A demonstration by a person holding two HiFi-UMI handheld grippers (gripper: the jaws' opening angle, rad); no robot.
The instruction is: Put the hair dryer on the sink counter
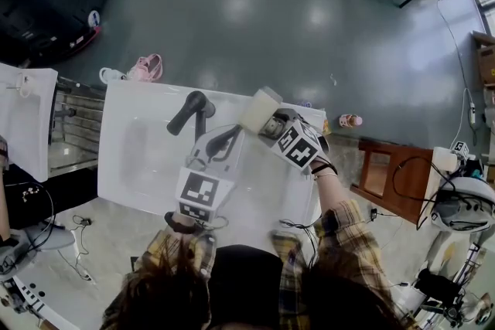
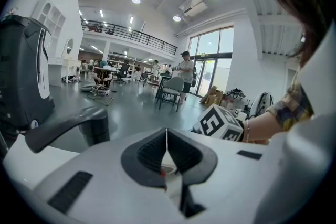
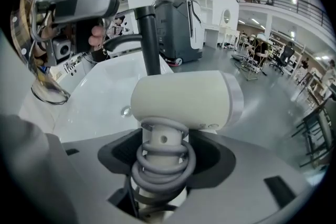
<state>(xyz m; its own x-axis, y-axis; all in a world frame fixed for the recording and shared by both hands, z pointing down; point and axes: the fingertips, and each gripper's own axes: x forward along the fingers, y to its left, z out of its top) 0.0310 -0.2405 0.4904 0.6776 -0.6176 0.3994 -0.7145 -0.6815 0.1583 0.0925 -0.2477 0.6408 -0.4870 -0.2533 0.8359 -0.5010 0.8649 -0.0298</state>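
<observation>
1. The right claw pinches the handle of the cream hair dryer; a grey cord is coiled round that handle, between the jaws.
2. The dryer's body sits crosswise above the claw.
3. In the head view the hair dryer is held over the far right part of the white sink bench, just right of the black faucet. Whether it touches the bench cannot be told.
4. The left claw is pressed together with nothing in it, and hovers over the bench's middle, near the faucet.
5. The person's plaid sleeve shows behind the right claw.
</observation>
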